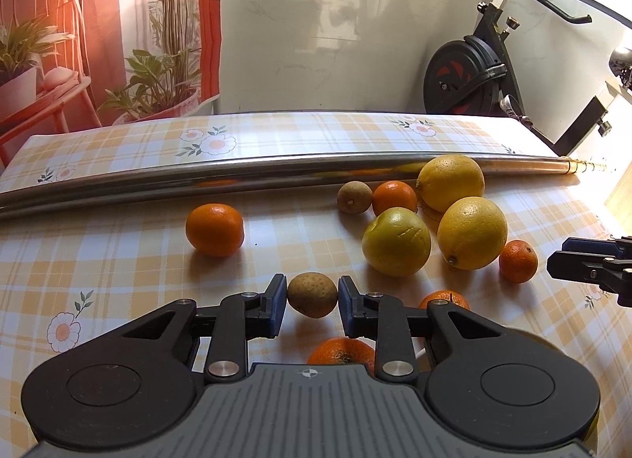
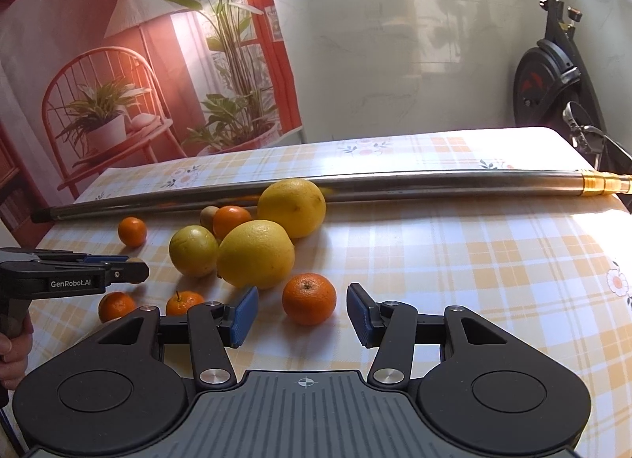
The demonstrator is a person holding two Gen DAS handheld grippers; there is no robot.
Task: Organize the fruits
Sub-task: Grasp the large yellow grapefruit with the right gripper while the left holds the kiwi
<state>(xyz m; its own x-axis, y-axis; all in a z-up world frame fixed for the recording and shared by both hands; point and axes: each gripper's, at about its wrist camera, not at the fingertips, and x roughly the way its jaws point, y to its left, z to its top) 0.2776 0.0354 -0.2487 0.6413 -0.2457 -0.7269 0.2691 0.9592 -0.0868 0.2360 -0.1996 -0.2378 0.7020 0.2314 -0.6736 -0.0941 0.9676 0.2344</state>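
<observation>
My left gripper (image 1: 312, 283) is shut on a small brown fruit (image 1: 312, 297), both blue pads pressing its sides just above the checked tablecloth (image 1: 118, 260). In the right wrist view my right gripper (image 2: 303, 294) stands open around a mandarin (image 2: 309, 300), with a gap on each side. Two yellow lemons (image 1: 450, 181) (image 1: 472, 233) and a greenish-yellow citrus (image 1: 396, 241) are clustered at the right. A second brown fruit (image 1: 354, 197) and a mandarin (image 1: 394, 197) lie behind them. One orange (image 1: 215, 229) sits alone to the left.
A long metal pole (image 1: 276, 169) lies across the table behind the fruit. More mandarins (image 1: 518, 260) (image 1: 341, 349) (image 1: 444, 298) lie near my grippers. An exercise bike (image 1: 466, 79) stands beyond the table's far right corner. A hand (image 2: 12, 355) holds the left gripper's handle.
</observation>
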